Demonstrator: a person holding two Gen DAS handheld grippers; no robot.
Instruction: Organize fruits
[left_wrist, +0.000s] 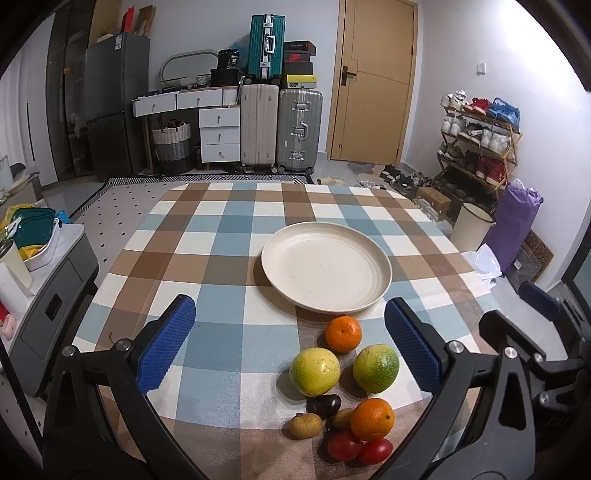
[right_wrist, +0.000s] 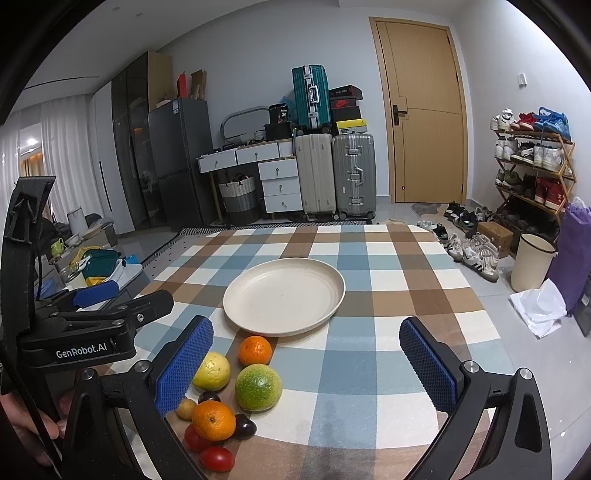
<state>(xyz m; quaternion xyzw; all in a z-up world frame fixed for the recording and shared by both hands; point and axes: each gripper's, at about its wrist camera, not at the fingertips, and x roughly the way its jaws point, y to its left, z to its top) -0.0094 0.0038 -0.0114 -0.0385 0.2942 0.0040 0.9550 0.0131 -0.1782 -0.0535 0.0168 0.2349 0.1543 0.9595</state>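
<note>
An empty cream plate (left_wrist: 326, 267) (right_wrist: 284, 297) sits mid-table on the checked cloth. In front of it lies a cluster of fruit: a small orange (left_wrist: 343, 333) (right_wrist: 255, 350), a yellow-green citrus (left_wrist: 314, 371) (right_wrist: 212, 371), a green citrus (left_wrist: 376, 368) (right_wrist: 258, 387), a bigger orange (left_wrist: 372, 418) (right_wrist: 213, 421), two red tomatoes (left_wrist: 358, 447) (right_wrist: 207, 448), a dark plum (left_wrist: 325, 405) (right_wrist: 243, 426) and small brown fruits (left_wrist: 305, 425) (right_wrist: 185, 409). My left gripper (left_wrist: 291, 343) is open above the cluster. My right gripper (right_wrist: 306, 365) is open, the fruit by its left finger.
A side cabinet (left_wrist: 48, 295) with containers stands left of the table. A cream bin (right_wrist: 532, 262), purple bag (right_wrist: 572, 251) and shoe rack (right_wrist: 532, 166) are on the right. Suitcases (left_wrist: 280, 129) and drawers stand by the far wall.
</note>
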